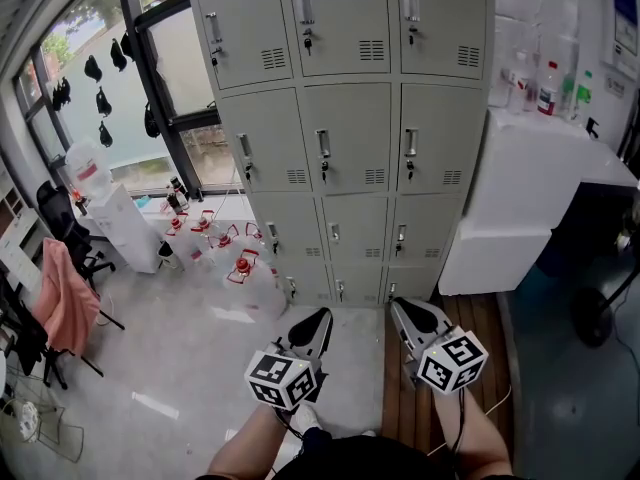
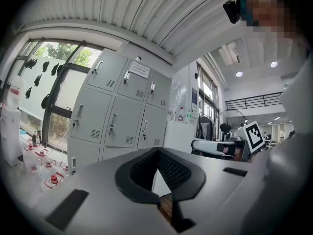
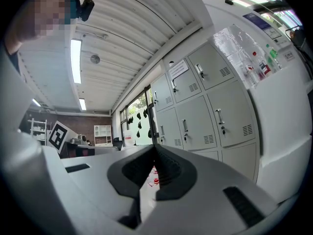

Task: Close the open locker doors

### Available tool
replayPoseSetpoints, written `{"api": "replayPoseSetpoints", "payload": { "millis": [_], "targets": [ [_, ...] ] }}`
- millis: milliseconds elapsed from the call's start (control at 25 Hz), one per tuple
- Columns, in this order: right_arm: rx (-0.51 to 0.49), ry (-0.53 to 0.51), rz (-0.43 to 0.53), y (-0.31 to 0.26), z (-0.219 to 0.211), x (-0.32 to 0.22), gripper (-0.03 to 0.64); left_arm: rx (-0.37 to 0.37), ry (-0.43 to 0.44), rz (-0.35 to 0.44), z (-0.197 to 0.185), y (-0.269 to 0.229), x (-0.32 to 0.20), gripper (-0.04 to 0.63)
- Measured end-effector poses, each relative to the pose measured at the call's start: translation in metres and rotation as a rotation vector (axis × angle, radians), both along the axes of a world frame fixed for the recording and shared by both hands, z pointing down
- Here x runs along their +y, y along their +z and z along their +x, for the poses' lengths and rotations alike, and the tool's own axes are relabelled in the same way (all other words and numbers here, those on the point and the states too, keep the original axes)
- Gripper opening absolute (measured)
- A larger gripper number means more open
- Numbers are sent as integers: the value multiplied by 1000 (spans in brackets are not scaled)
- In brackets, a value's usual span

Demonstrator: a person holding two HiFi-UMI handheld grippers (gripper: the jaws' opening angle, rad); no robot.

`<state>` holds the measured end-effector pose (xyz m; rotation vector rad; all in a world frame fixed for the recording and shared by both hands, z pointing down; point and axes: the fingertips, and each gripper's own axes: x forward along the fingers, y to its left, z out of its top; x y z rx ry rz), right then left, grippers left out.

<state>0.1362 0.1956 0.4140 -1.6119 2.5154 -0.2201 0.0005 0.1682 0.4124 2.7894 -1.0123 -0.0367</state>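
Both claws are shut with nothing between the pads. The left gripper and the right gripper sit side by side, low and close to the person's body, their noses levelled at the locker bank, which stands ahead of them and well apart. Off the left claw's outer side, clear bottles with red caps crowd the floor at the bank's foot. Off the right claw's outer side, a white unit stands against the bank's flank. Every locker door that shows looks flush with its frame, so I judge that little or nothing is left to shut. Such a door should be thin sheet steel: light, stiff, smooth-painted, free on its hinges and likely to bounce back if slammed. It needs no gripping; a closed claw tip pressed on the flat face beside the handle, at the edge away from the hinges, should do. The top row runs out of the head view, the bottom row is steeply foreshortened and small, and whether any latch has caught can't be made out.
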Motion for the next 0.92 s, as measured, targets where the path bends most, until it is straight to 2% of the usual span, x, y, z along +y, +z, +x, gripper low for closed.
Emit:
{"api": "replayPoseSetpoints", "payload": {
  "millis": [920],
  "targets": [
    [-21,-29,5,-4,-3,1,5,-11,-20,15,0,-7,7,15]
  ]
}}
